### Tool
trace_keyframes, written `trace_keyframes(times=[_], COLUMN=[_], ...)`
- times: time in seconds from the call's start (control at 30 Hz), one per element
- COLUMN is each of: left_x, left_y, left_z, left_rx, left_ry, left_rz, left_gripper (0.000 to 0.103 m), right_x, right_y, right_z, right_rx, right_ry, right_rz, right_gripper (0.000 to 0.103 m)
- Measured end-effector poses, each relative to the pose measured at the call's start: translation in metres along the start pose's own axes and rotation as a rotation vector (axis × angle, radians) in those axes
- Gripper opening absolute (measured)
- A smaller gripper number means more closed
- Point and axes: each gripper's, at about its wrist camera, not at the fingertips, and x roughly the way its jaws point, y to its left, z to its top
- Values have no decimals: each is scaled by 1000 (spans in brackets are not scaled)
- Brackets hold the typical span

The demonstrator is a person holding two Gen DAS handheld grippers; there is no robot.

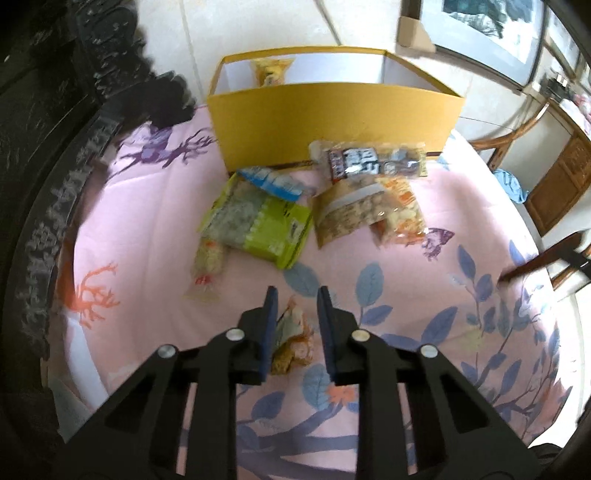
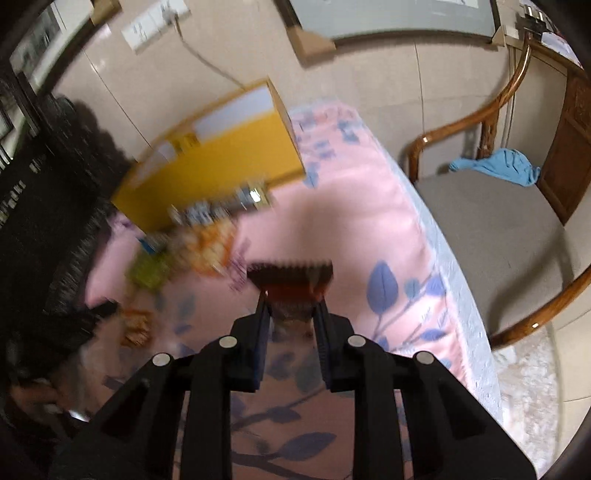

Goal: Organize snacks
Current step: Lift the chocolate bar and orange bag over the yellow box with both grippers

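A yellow cardboard box (image 1: 332, 118) stands at the far side of the pink floral cloth (image 1: 147, 236), with one snack pack inside (image 1: 271, 72). Several snack bags lie in front of it: a green one (image 1: 258, 225), a dark-labelled one (image 1: 369, 160) and a tan one (image 1: 354, 214). My left gripper (image 1: 295, 299) is open over a small orange snack packet (image 1: 293, 343) lying between its fingers. My right gripper (image 2: 290, 299) is shut on a dark red snack packet (image 2: 291, 286), held above the cloth. The box (image 2: 221, 162) and the blurred bags (image 2: 192, 243) lie to its left.
A wooden armchair (image 2: 491, 229) with a blue cloth (image 2: 495, 166) on it stands right of the table. Dark carved furniture (image 1: 48, 147) runs along the left edge. Framed pictures (image 1: 480, 33) lean against the wall behind.
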Motion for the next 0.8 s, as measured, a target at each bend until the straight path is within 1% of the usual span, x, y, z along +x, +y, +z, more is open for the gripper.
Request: trace_keyframes(times=[0.03, 0.07, 0.1, 0.13, 0.17, 0.23, 0.27, 0.3, 0.33, 0.37, 0.4, 0.43, 0.47, 0.5, 0.53, 0.57, 0.6, 0.63, 0.67, 0.73, 0.8], left_x=[-1, -3, -2, 0, 4, 18, 29, 36, 48, 56, 63, 66, 66, 62, 59, 55, 51, 42, 36, 22, 3], left_y=[3, 5, 5, 5, 3, -3, -5, -7, -6, -5, -2, 0, 4, 6, 4, 1, -2, -5, -9, -15, -18], left_z=[-3, -8, -12, -16, -20, -25, -26, -26, -27, -27, -29, -32, -33, -33, -32, -29, -28, -23, -19, -8, 9], left_rx=[-7, -16, -13, -5, 10, 42, 52, 57, 58, 52, 43, 27, 0, -31, -31, -10, 0, 11, 28, 58, 39], left_ry=[-5, -12, -11, -8, -2, 37, 66, 80, 101, 122, 138, 139, 127, 118, 121, 118, 109, 86, 72, 32, -9], left_rz=[-2, 6, 19, 32, 46, 66, 94, 111, 145, 157, 135, 104, 59, 1, 33, 92, 86, 49, 42, 71, 59], left_gripper=[27, 45, 60, 89, 95, 95, 96, 97, 97, 97, 97, 90, 67, 49, 33, 32, 31, 31, 31, 31, 31], right_x=[-9, -15, -22, -24, -26, -28, -30, -31, -33, -35, -36, -35, -36, -36, -36, -36, -37, -37, -38, -38, -36], right_y=[2, 3, 5, 4, 4, 3, 1, 2, 1, 2, 2, 3, 3, 3, 3, 3, 5, 7, 9, 13, 19], right_z=[3, 6, 9, 12, 15, 21, 24, 26, 26, 26, 26, 26, 25, 25, 24, 24, 24, 25, 26, 30, 36], right_rx=[-5, -14, -26, -33, -36, -29, -25, -24, -26, -27, -30, -34, -35, -35, -34, -35, -39, -47, -56, -72, -77], right_ry=[-23, -39, -57, -61, -64, -70, -74, -79, -81, -85, -85, -83, -84, -85, -87, -87, -88, -88, -91, -94, -90], right_rz=[7, 10, 11, 11, 10, 16, 18, 17, 17, 17, 19, 15, 16, 15, 16, 20, 26, 32, 40, 61, 95], right_gripper=[23, 23, 23, 23, 23, 23, 23, 23, 23, 23, 23, 23, 23, 23, 23, 23, 23, 23, 23, 23, 23])
